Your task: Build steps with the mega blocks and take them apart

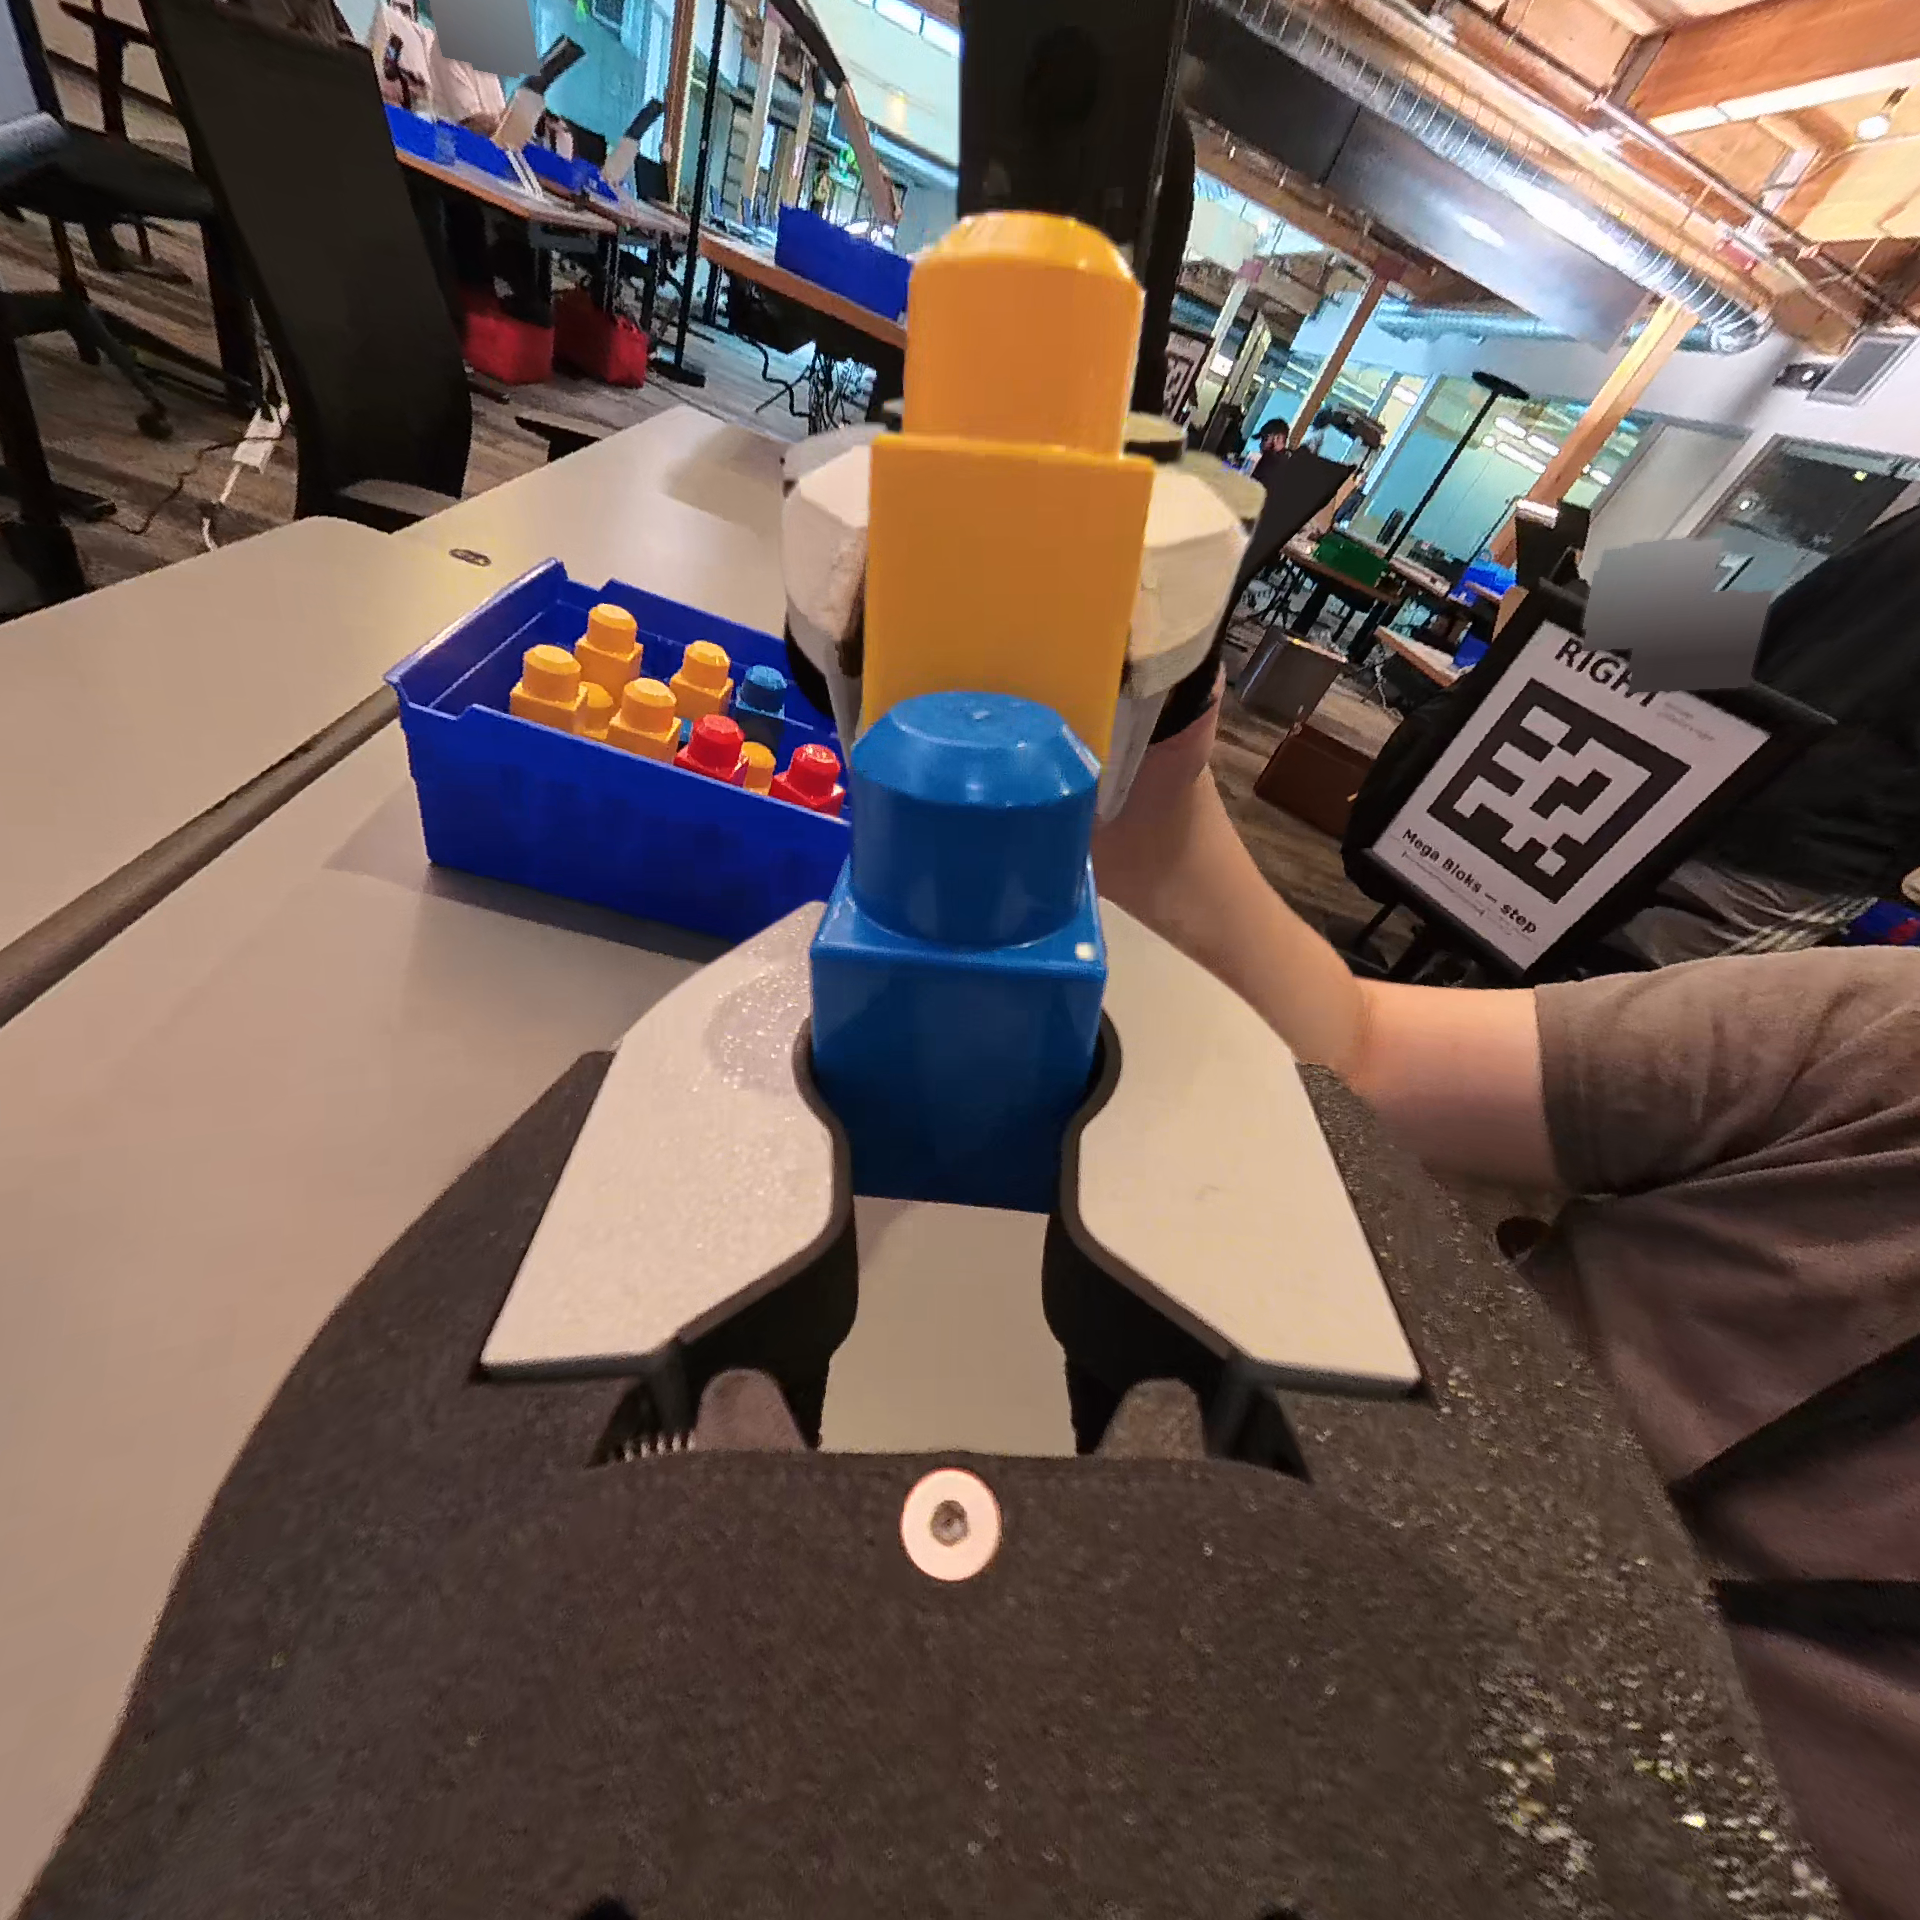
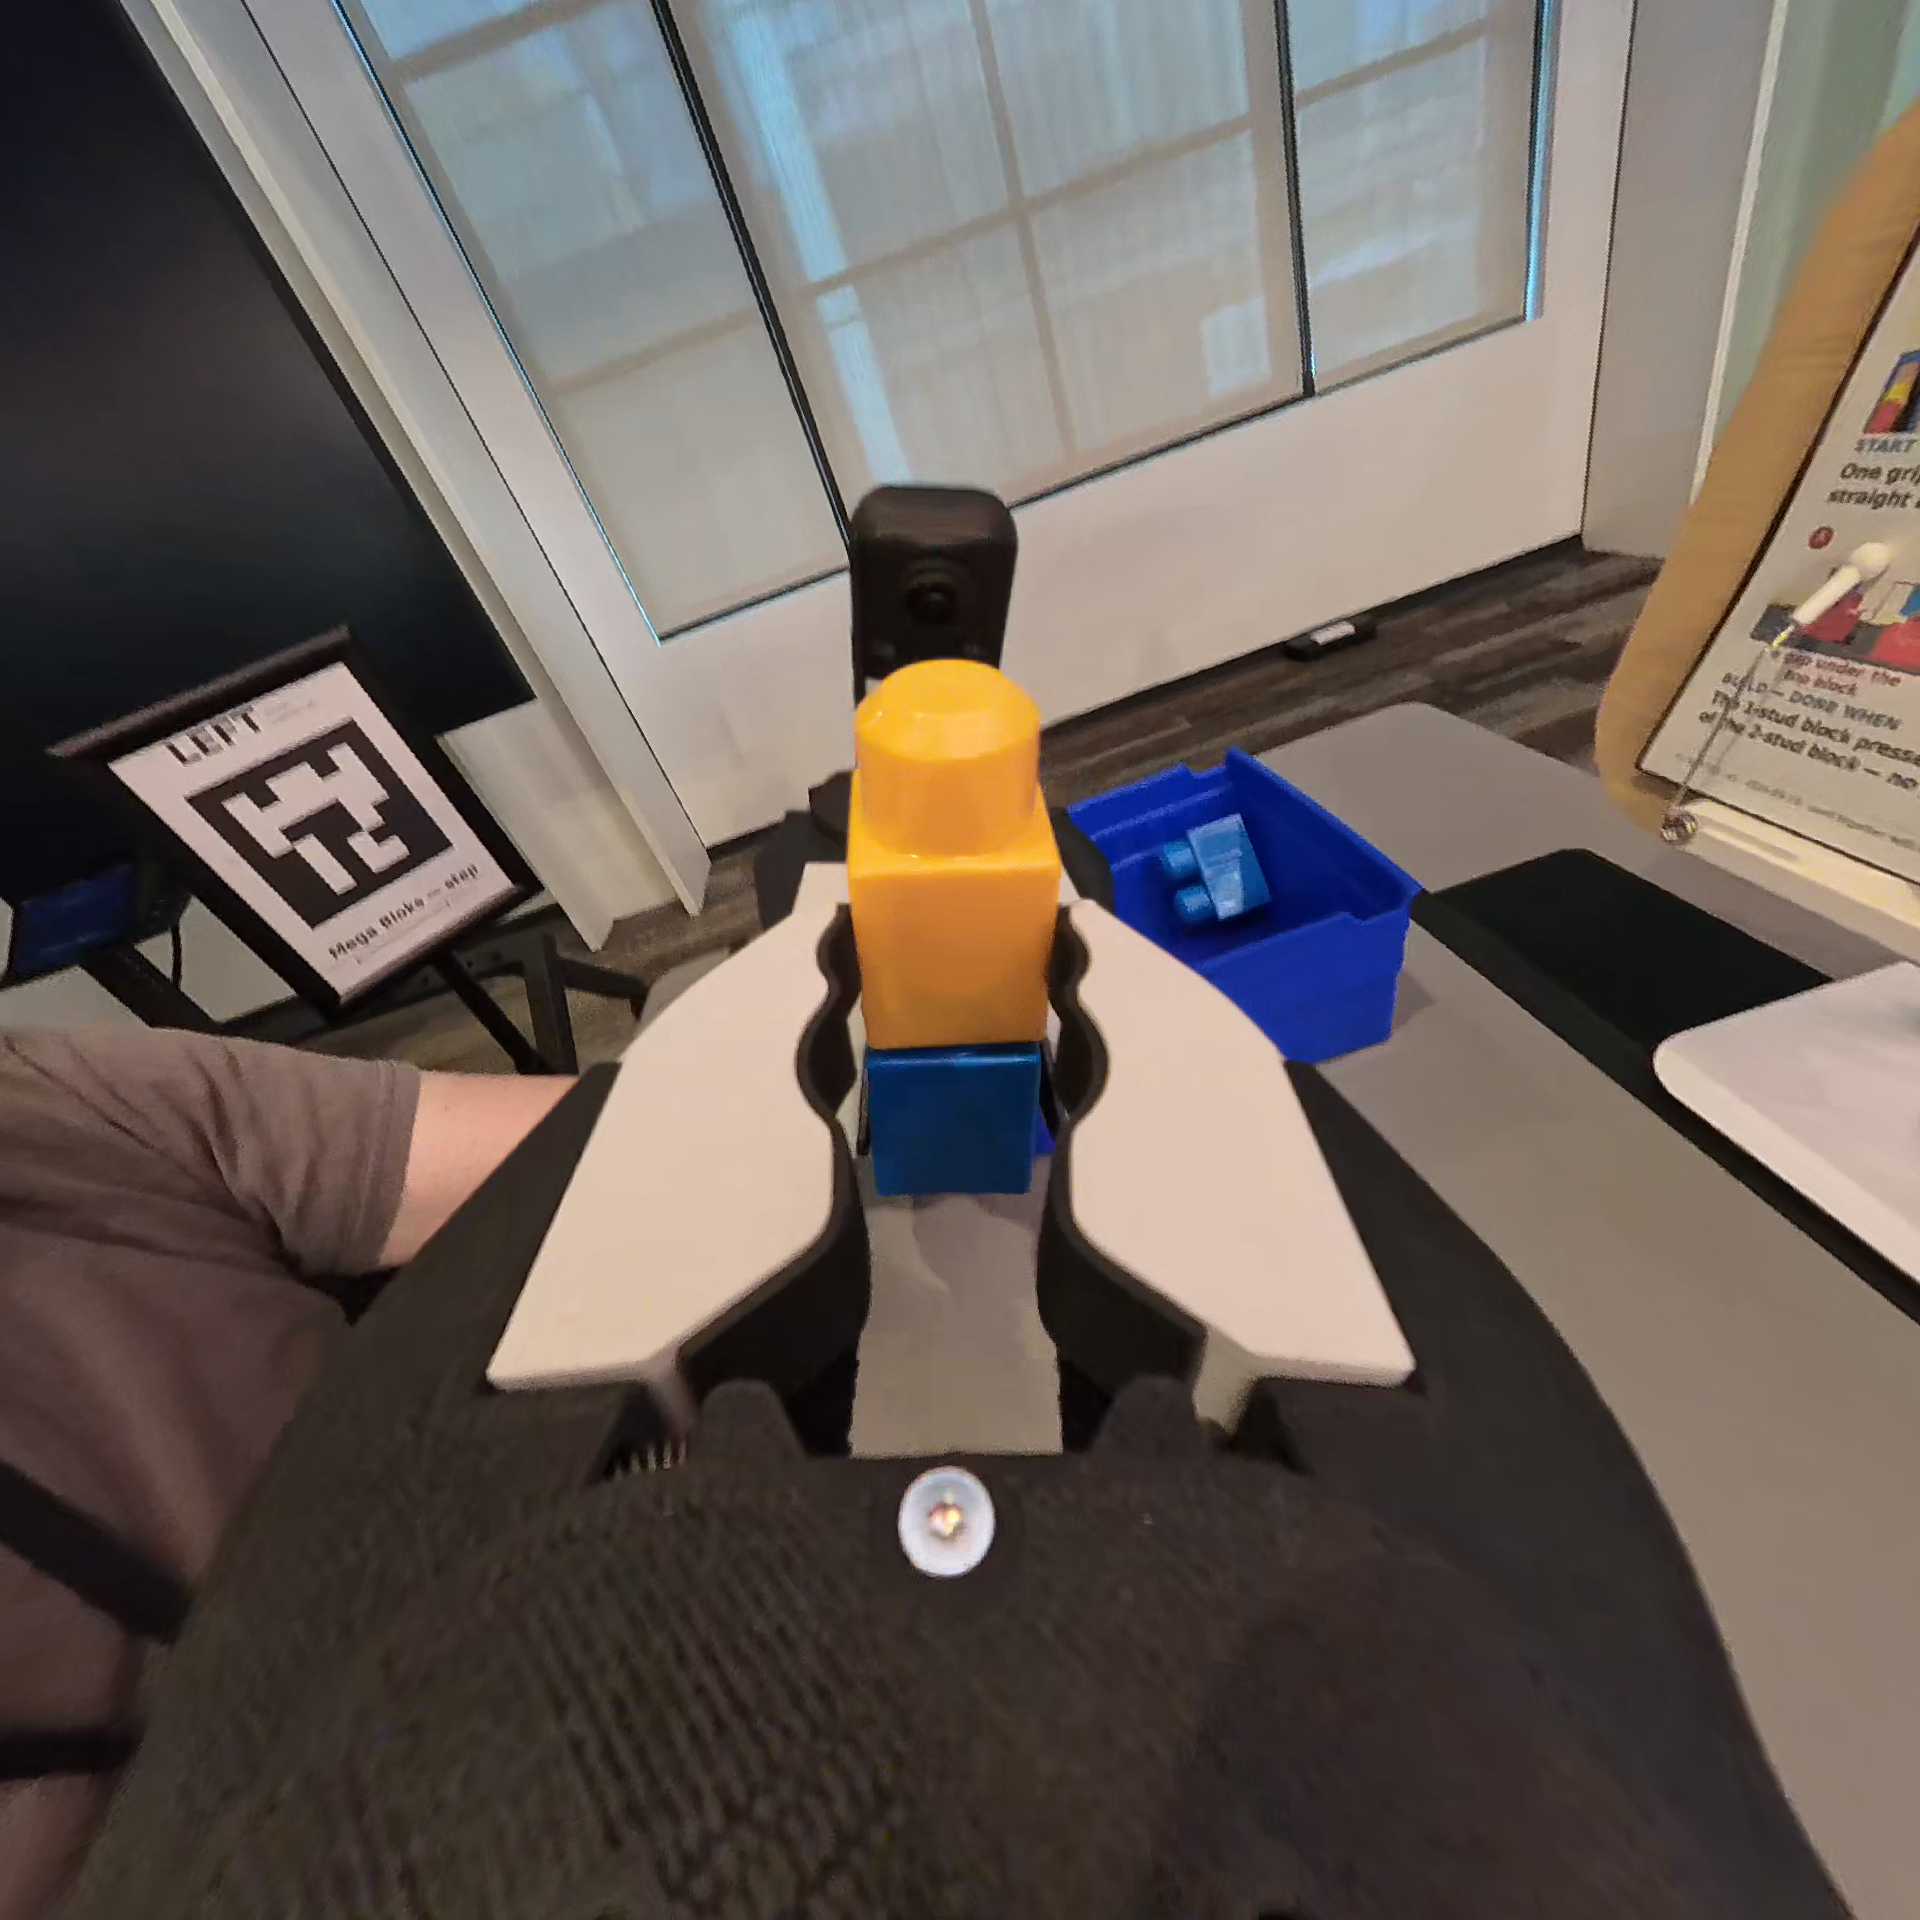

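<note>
Blue block: blue block (image 1: 956,997) sits at the middle of the left wrist view, pinched between the left gripper (image 1: 956,1091) fingers, stud up, held above the grey table (image 1: 260,1039).
Yellow block: yellow block (image 2: 951,894) is clamped by the right gripper (image 2: 951,997); in the right wrist view it sits on top of the blue one, apparently touching it. From the left wrist view it stands at 12 o'clock behind the blue block, higher up.
Structure: it looks like a step of two or more pieces held in the air between both claws; whether a pressed joint is being made or pulled apart, I cannot tell.
Risk: both claws grip narrow block sides, so a twist or uneven pull could pop a block loose and drop it on the table. Pulling at an angle may jam the stud.
Supply bin: blue bin (image 1: 623,790) at 10 o'clock in the left wrist view holds yellow, red and blue blocks.
Second bin: blue tray (image 2: 1288,935) at 2 o'clock in the right wrist view holds one light blue block (image 2: 1216,868).
Writing: two stands with black-and-white marker cards (image 2: 301,821) and an instruction sheet (image 2: 1808,623) carry print; no brand mark is readable on the blocks.
</note>
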The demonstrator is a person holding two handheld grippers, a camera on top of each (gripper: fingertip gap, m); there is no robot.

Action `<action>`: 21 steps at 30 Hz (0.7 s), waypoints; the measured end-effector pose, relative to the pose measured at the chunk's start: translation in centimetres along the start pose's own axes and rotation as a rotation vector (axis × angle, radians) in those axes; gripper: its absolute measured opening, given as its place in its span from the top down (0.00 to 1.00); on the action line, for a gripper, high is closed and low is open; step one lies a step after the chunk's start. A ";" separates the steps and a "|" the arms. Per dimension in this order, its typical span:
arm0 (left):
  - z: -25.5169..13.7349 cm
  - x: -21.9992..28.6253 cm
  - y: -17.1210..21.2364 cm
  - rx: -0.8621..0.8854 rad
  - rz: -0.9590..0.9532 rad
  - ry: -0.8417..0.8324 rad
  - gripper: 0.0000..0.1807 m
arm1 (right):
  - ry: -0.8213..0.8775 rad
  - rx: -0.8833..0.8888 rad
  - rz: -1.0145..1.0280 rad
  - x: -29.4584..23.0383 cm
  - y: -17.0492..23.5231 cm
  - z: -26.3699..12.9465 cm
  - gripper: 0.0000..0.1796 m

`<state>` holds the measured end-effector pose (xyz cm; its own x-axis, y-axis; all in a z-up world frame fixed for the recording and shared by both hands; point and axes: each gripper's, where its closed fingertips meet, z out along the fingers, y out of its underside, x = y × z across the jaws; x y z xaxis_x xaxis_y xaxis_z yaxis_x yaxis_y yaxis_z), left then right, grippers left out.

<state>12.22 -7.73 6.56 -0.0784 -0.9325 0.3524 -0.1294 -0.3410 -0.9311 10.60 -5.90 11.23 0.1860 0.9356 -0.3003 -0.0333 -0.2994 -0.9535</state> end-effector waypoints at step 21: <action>0.0 1.3 -0.2 -0.047 0.067 -0.015 0.78 | 0.007 0.045 -0.049 -1.7 -1.5 0.3 0.79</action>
<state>12.10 -8.88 7.24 -0.0739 -0.9547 0.2882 -0.1705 -0.2726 -0.9469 10.07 -7.00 13.15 0.1950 0.9474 -0.2536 -0.0679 -0.2449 -0.9672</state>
